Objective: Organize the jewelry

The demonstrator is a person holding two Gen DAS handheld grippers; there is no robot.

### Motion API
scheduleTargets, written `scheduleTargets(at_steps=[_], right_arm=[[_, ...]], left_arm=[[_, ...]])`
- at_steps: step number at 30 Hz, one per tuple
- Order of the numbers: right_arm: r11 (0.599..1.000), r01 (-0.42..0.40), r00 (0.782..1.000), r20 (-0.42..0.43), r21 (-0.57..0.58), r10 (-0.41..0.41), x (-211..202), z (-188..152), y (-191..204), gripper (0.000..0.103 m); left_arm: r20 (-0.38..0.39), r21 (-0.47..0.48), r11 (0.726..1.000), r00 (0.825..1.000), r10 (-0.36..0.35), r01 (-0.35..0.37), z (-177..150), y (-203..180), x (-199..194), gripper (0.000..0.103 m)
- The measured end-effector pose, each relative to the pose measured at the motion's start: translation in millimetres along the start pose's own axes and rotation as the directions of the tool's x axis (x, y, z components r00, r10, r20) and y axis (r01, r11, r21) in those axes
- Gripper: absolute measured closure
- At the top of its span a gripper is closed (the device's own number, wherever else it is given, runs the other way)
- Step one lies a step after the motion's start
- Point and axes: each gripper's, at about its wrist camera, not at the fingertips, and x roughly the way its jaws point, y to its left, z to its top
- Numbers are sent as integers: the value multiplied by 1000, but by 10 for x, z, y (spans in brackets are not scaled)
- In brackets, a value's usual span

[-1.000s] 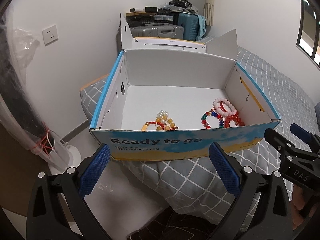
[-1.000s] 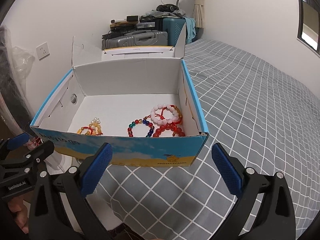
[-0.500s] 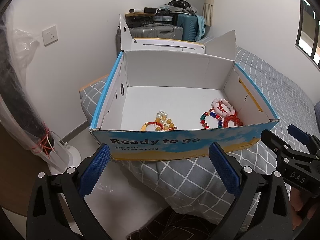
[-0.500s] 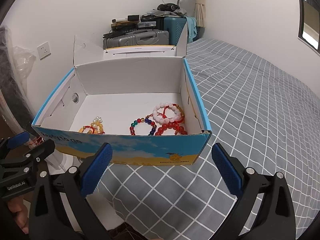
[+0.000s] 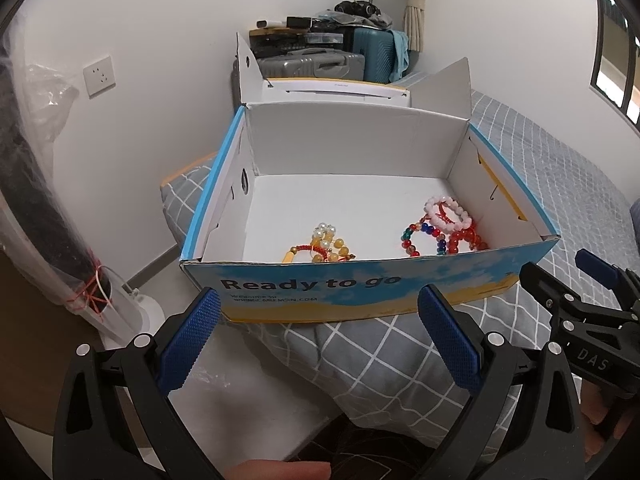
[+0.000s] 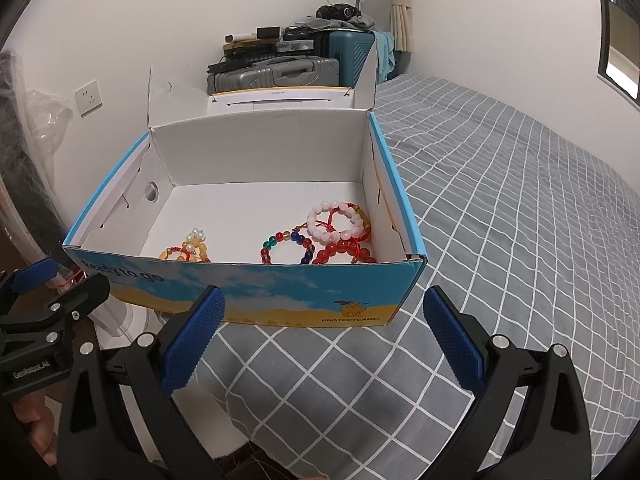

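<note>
The left hand-held gripper (image 5: pixel 320 336) hangs with its blue-padded jaws spread wide and empty, just short of the blue-and-yellow printed cardboard box (image 5: pixel 360 284) on the grey checked bed (image 6: pixel 520 208). The right hand-held gripper (image 6: pixel 324 336) sits level beside it, equally wide and empty. Inside the box lie a yellow-and-pearl bead bracelet (image 5: pixel 326 246) and, well apart, a heap of pink, red and multicoloured bead bracelets (image 5: pixel 444 224). This looks like an approach pause; next, one gripper must reach over the front wall and narrow onto a single bracelet.
</note>
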Motion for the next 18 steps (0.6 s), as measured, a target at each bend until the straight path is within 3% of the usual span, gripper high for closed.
scheduleTargets(at_steps=[18], right_arm=[[1000, 0, 1000, -4, 4, 0, 9, -10, -3, 8]], left_arm=[[2, 9, 1000, 1000, 14, -14, 5, -10, 15, 6]])
